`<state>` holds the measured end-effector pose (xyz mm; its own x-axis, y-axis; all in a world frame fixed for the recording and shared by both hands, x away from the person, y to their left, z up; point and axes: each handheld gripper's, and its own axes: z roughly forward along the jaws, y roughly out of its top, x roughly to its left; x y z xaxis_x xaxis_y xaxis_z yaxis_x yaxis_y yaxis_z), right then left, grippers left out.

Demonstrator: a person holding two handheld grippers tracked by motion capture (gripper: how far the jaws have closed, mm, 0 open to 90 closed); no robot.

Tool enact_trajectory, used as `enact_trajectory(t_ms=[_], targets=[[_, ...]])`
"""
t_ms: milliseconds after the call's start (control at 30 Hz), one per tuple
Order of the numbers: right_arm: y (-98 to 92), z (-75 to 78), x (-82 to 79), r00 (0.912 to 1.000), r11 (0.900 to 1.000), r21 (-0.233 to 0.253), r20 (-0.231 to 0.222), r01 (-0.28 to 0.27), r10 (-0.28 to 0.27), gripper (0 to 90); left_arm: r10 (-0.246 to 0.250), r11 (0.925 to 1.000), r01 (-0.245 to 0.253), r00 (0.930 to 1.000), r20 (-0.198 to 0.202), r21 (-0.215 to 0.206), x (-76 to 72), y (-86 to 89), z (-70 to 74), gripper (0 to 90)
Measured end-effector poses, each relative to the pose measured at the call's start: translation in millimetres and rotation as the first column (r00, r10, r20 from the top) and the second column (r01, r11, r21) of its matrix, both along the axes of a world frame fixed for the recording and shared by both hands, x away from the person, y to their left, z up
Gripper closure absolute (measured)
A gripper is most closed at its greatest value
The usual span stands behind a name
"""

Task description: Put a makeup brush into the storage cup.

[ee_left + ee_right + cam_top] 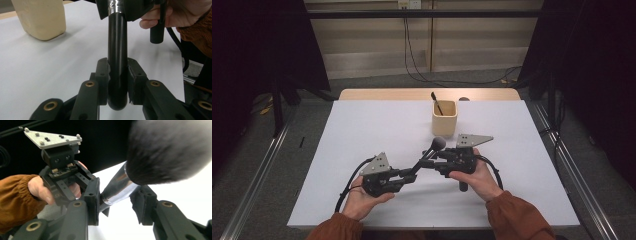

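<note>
Left tool (408, 174) clamps the makeup brush (427, 155) handle; right tool (435, 161) stands apart around its ferrule.

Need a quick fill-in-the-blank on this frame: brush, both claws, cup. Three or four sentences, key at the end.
1. The left claw is shut on the black ____ of the makeup brush.
2. The right claw stands around the brush's silver ____, just below the bristles.
3. A second brush stands inside the beige ____ at the far side of the table.

Missing words: handle; ferrule; cup
</note>
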<state>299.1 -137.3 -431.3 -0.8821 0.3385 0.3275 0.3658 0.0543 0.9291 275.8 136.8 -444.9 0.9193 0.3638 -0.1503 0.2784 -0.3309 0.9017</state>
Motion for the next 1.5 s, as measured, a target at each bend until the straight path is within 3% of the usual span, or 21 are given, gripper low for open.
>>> enact_trajectory(t_ms=[133, 433, 667, 867, 1033, 1200, 1267, 1367, 1500], targets=[[1.2, 0.7, -1.1, 1.0000, 1.000, 0.019, -0.005, -0.008, 0.009, 67.7, -0.005, 0.9997, 0.005, 0.9999, 0.010, 0.023, 0.3, -1.2, -1.7, 73.4], [2.6, 1.5, -1.5, 0.9993, 0.998, 0.048, -0.021, -0.029, 0.031, 71.3, 0.006, 0.9999, -0.006, 1.0000, 0.003, 0.010, 0.2, -2.3, -3.0, 71.9], [3.8, 3.7, -3.9, 0.9997, 0.999, 0.040, 0.012, -0.023, 0.023, 71.9, 0.041, 0.9991, -0.041, 0.9991, -0.009, -0.009, 0.8, 0.5, -1.9, 67.3], [0.6, 4.6, -3.0, 0.9999, 0.999, 0.036, 0.016, -0.006, 0.006, 72.0, 0.063, 0.9979, -0.064, 0.9979, -0.016, -0.011, 0.9, 1.8, -2.3, 57.7], [-2.1, 5.9, -2.5, 0.9996, 1.000, -0.002, 0.024, -0.018, 0.018, 72.0, 0.092, 0.9958, -0.092, 0.9953, -0.032, -0.001, 2.0, 4.9, -1.2, 47.7], [-4.2, 6.2, -2.3, 0.9992, 0.999, -0.043, 0.024, -0.031, 0.032, 72.0, 0.145, 0.9894, -0.145, 0.9887, -0.038, 0.000, 2.5, 11.3, 1.0, 33.6], [-5.2, 7.1, -1.8, 0.9992, 0.998, -0.048, 0.019, -0.034, 0.035, 72.1, 0.176, 0.9844, -0.175, 0.9843, -0.021, 0.017, 2.7, 14.9, 2.9, 28.5], [-6.8, 9.0, -1.6, 0.9994, 0.997, -0.073, 0.017, -0.027, 0.029, 72.0, 0.202, 0.9793, -0.202, 0.9791, -0.022, -0.011, 1.9, 19.4, 5.5, 19.8], [-9.7, 10.4, -1.4, 0.9998, 0.995, -0.101, 0.015, -0.015, 0.016, 72.1, 0.238, 0.9712, -0.238, 0.9712, -0.010, -0.007, 0.8, 24.2, 7.7, 11.2]])
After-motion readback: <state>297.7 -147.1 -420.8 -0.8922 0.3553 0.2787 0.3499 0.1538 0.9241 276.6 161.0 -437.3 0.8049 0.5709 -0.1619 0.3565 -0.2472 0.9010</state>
